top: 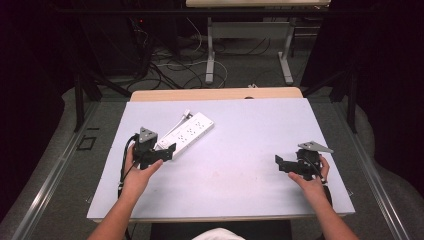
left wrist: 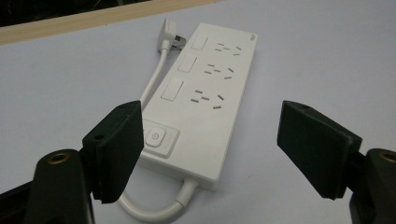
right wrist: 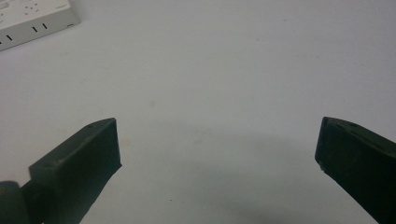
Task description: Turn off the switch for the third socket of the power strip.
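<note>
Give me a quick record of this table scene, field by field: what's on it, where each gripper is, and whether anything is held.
surface: pale blue mat on a wooden table
item: white power strip, lying flat, sockets up
cord: white cable runs along the strip's side to a plug
left gripper: open, at the strip's switch end, jaws not pressing on it
right gripper: open, over bare mat, away from the strip
held: nothing
</note>
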{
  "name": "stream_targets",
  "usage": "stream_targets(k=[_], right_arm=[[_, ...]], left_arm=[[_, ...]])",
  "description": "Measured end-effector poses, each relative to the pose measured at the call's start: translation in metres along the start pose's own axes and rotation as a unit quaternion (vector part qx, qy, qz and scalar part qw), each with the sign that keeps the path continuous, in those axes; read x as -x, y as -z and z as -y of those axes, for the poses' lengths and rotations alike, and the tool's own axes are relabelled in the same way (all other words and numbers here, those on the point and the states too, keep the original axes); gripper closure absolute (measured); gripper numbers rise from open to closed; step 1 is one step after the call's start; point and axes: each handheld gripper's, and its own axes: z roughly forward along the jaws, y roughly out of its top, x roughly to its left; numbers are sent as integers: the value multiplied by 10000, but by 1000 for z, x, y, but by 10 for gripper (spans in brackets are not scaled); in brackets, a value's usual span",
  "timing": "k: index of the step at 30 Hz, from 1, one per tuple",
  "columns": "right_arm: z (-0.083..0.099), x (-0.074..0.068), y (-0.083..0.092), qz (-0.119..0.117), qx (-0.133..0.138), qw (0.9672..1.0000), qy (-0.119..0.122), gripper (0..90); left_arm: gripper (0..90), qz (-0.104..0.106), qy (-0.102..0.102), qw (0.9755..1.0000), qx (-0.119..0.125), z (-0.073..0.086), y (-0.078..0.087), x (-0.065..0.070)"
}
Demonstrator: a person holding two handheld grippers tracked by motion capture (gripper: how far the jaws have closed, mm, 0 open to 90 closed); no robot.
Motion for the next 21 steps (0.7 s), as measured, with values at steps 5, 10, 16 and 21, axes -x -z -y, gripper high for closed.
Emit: stream_targets(k=[5,10,16,21], right_arm=[[0,0,0,0,-9,10000,19,0],[1,0,0,-5,-25,10000,23,0],[0,-1,-1,-2,-27,10000,-12,0],[1,-1,-1,-15,-33,10000,-7,0]], left_arm=[[246,33,65,10000,-13,-10,-4,2],[259,60,104,9999,-77,-19,-8,3],[268,98,126,9996,-252,-29,-14,5],[272,161,149,9992,-321,-38,-20,5]])
